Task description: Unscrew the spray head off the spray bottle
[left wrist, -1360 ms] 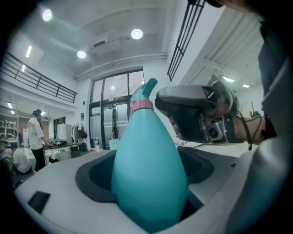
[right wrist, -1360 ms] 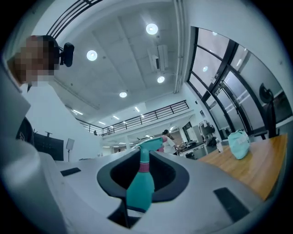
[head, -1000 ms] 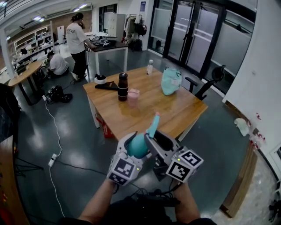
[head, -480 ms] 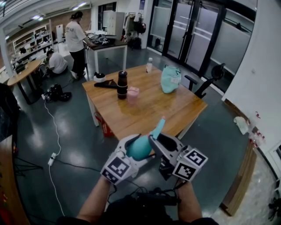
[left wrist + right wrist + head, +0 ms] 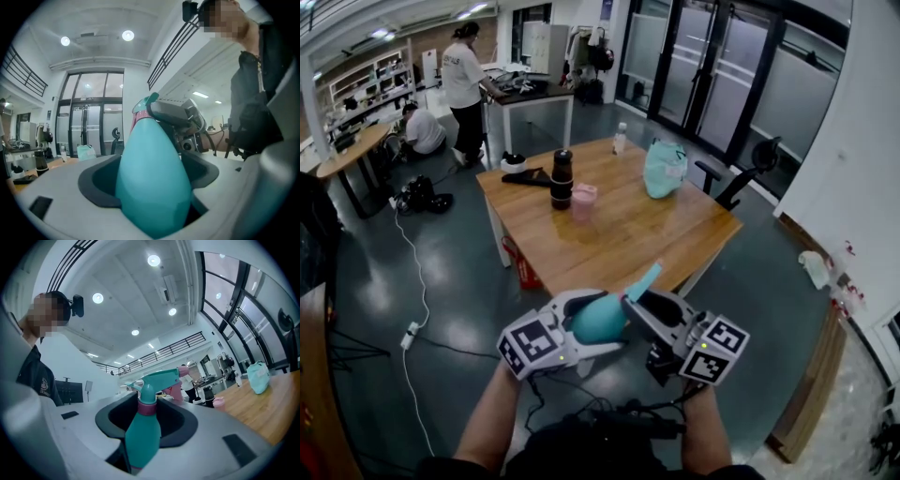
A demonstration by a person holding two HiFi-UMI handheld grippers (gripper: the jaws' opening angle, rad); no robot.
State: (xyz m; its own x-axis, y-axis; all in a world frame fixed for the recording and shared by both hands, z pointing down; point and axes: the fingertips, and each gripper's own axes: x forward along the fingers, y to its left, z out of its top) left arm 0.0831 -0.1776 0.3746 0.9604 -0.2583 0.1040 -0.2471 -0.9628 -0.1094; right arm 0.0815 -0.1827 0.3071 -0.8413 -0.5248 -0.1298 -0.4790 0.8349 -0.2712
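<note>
A teal spray bottle (image 5: 598, 319) hangs in the air in front of me, between both grippers and tilted to the right. My left gripper (image 5: 602, 324) is shut on its wide body (image 5: 152, 183), which fills the gap between the jaws. My right gripper (image 5: 639, 302) is shut on the neck at the pink collar (image 5: 147, 408). The teal spray head (image 5: 159, 378) with its pink nozzle pokes out beyond the jaws. In the head view only the spray head's tip (image 5: 647, 277) shows above the right gripper. The bottle's base is hidden.
Ahead stands a wooden table (image 5: 619, 234) with a black flask (image 5: 562, 178), a pink cup (image 5: 584, 202), a teal bag (image 5: 666, 169) and a small bottle (image 5: 620, 141). An office chair (image 5: 750, 173) stands at its right. Two people (image 5: 461, 75) are at the far left. A cable (image 5: 417, 300) lies on the floor.
The left gripper has swung left and turned its marker cube outward. The bottle now leans further right and sits lower. The right gripper has shifted slightly down and right.
</note>
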